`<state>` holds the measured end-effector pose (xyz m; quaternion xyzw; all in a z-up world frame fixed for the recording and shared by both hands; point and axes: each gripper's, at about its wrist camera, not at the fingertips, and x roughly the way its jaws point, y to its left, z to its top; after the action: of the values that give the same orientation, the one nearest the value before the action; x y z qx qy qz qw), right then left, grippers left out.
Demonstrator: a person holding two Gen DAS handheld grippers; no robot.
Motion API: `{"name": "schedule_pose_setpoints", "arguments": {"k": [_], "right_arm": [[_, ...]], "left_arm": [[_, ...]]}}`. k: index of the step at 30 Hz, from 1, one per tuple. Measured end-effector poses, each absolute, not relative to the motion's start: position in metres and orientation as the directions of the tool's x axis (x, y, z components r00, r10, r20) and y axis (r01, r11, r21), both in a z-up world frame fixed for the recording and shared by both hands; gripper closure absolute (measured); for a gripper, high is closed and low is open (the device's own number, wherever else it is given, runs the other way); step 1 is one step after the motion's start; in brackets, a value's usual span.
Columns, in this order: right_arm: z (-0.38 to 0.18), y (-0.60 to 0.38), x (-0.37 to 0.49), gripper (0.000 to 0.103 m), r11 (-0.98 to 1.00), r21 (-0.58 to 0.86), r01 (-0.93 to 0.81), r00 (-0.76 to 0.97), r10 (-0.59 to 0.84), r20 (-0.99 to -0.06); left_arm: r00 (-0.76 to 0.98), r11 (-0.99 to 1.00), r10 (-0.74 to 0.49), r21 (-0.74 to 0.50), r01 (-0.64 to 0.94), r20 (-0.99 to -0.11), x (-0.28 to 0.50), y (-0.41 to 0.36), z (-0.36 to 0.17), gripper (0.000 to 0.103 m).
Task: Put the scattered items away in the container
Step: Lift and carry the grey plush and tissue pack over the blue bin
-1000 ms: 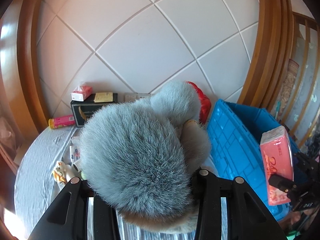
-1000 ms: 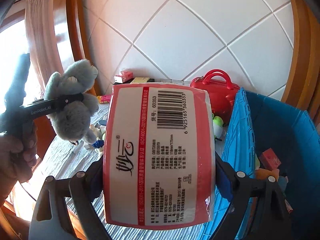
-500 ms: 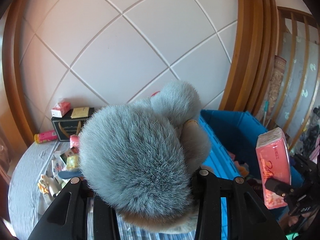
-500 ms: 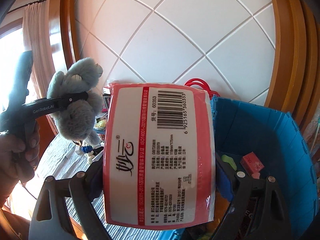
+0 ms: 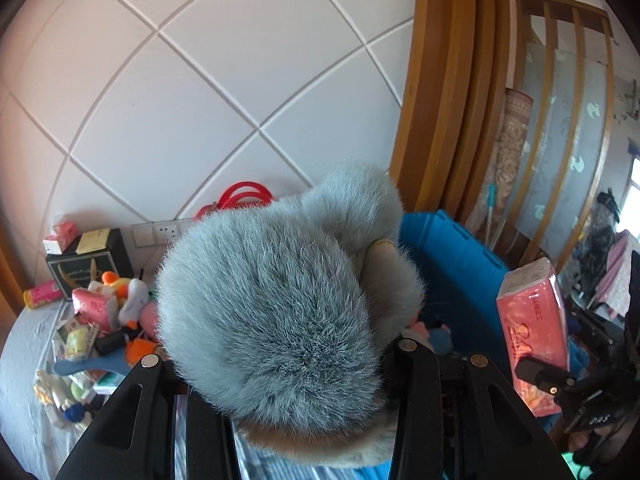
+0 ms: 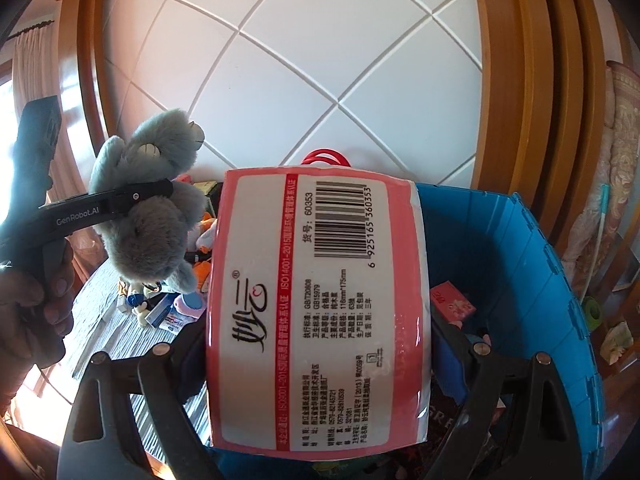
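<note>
My left gripper (image 5: 276,364) is shut on a grey plush toy (image 5: 276,312) that fills the middle of the left wrist view. The toy also shows in the right wrist view (image 6: 152,216), held in the air left of the bin. My right gripper (image 6: 320,352) is shut on a pink and white tissue pack (image 6: 320,312), held above the blue plastic bin (image 6: 552,280). The pack also shows in the left wrist view (image 5: 532,332) over the bin (image 5: 452,248). The bin holds a pink box (image 6: 452,300) and other small items.
A heap of small toys and packets (image 5: 100,320) lies on the striped table (image 5: 24,360) left of the bin. A black box (image 5: 88,260) and a red handbag (image 5: 240,196) stand at the tiled wall. A wooden frame (image 5: 444,80) rises behind the bin.
Both grippers have moved right toward the bin with their loads. The tissue pack now hangs over the bin's inside, and the plush toy is nearer the bin's left wall.
</note>
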<state>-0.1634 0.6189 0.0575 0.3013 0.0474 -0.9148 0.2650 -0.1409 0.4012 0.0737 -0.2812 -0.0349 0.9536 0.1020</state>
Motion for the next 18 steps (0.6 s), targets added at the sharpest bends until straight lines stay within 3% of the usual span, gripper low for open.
{"name": "schedule_pose_setpoints", "arguments": {"k": [18], "right_arm": [[0.051,0.733,-0.171,0.013,-0.931,0.109,0.349,-0.736,-0.344,-0.584]], "left_arm": [[-0.76,-0.921,0.364,-0.087,-0.38,-0.539,-0.176,0.535,0.081,0.063]]}}
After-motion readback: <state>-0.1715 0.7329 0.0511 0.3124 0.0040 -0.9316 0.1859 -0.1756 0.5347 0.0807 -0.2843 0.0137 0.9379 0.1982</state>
